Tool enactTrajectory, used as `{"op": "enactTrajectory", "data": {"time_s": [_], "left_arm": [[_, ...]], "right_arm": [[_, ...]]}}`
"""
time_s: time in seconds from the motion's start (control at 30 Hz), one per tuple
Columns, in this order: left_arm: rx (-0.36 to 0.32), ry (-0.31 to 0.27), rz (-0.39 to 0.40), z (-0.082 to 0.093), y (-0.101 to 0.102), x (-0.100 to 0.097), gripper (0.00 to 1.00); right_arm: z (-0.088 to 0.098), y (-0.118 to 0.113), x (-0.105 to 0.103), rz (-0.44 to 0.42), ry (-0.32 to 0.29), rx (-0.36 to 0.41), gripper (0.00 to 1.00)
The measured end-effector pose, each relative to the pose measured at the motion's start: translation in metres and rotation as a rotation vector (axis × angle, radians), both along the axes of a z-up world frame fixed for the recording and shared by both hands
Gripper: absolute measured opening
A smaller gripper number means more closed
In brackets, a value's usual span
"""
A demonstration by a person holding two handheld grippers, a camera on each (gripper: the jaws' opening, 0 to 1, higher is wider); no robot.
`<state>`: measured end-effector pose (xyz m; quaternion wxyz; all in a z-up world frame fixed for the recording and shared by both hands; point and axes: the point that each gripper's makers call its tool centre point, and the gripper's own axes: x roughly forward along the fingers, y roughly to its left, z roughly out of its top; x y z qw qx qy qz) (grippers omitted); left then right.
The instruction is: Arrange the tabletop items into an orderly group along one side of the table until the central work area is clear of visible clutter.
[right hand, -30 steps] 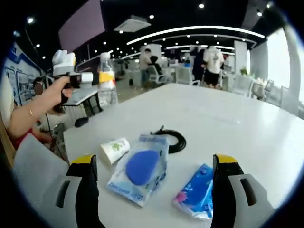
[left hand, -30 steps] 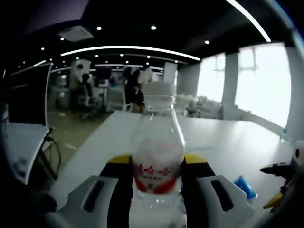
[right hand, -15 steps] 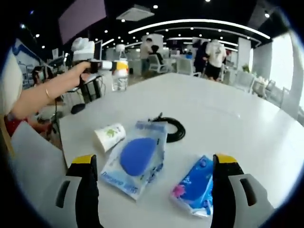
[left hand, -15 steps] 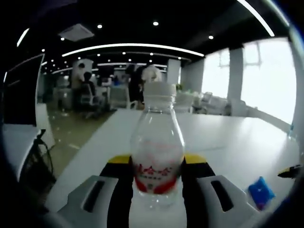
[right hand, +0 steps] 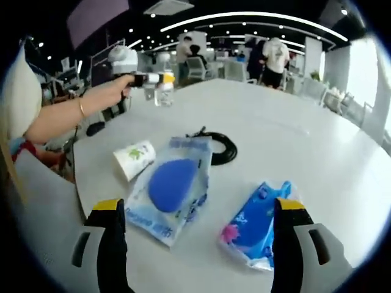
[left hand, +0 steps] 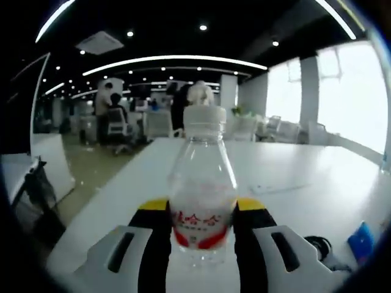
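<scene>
In the left gripper view my left gripper is shut on a clear plastic water bottle with a white cap and a red label, held upright above the white table. In the right gripper view the same bottle hangs over the table's far left part, in the left gripper held by a person's hand. My right gripper stands open low over the table. Between and ahead of its jaws lie a clear pouch with a blue oval, a blue tissue pack, a tipped paper cup and a coiled black cable.
The white table runs far to the right and back. Its near left edge drops off toward chairs and a floor. People stand and sit at desks in the background. In the left gripper view, the cable and tissue pack lie at lower right.
The left hand has carried the bottle lower and further over the table. The left view has swung right, away from the monitor. The right gripper view has tilted down slightly over the items.
</scene>
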<state>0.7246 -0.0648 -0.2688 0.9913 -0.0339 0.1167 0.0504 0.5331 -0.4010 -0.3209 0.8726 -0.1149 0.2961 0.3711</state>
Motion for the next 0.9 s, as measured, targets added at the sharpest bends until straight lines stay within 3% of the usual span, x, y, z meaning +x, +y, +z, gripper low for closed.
{"op": "enactTrajectory", "data": {"time_s": [0.43,0.6,0.7,0.9], "left_arm": [[-0.017,-0.038,0.079,-0.023,0.020,0.035,0.37],[0.005,-0.024,0.080,-0.030,0.018,0.036,0.37],[0.067,-0.010,0.073,-0.034,0.016,0.036,0.36],[0.054,-0.018,0.086,-0.038,0.017,0.040,0.37]], "right_arm": [[-0.007,-0.006,0.001,-0.024,0.020,-0.024,0.99],[-0.007,-0.005,0.000,-0.018,0.023,-0.029,0.99],[-0.006,-0.005,0.002,-0.023,0.007,-0.036,0.96],[-0.006,-0.008,0.002,-0.045,0.025,-0.024,0.97]]}}
